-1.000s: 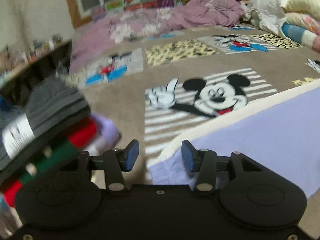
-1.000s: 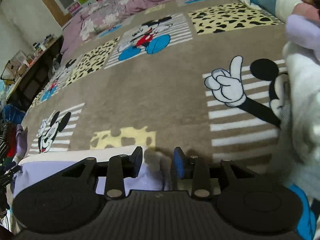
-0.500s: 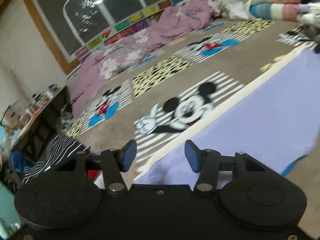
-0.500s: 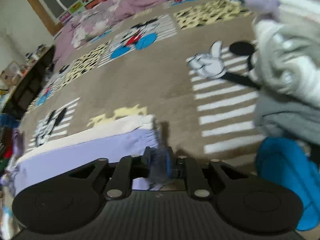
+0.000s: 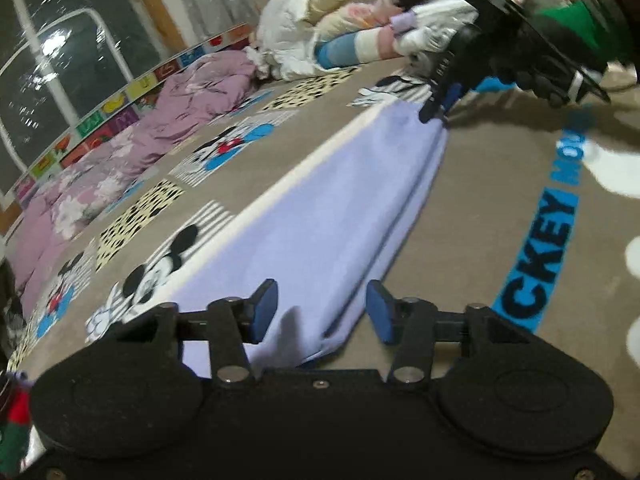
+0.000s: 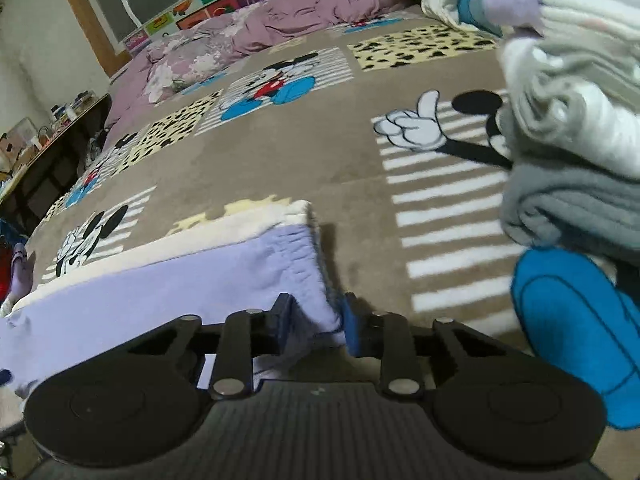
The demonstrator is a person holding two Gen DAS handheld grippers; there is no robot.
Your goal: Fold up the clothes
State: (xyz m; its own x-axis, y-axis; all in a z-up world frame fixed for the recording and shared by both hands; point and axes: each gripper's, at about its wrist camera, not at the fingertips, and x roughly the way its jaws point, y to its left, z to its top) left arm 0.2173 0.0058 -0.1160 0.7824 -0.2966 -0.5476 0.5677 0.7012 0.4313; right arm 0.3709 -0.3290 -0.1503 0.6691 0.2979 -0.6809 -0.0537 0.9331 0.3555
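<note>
The near end of the lilac garment (image 5: 320, 236) ran under the left gripper (image 5: 322, 310) body and could not be followed. Its left part was cut off by the right wrist frame's edge. In the left wrist view the right gripper (image 5: 438, 102) was blurred, so its grip on the far corner could not be judged there. The gray-and-white pile (image 6: 576, 128) was blurred and cropped at the right edge. Items on the shelf (image 6: 48, 136) were too small to identify.
</note>
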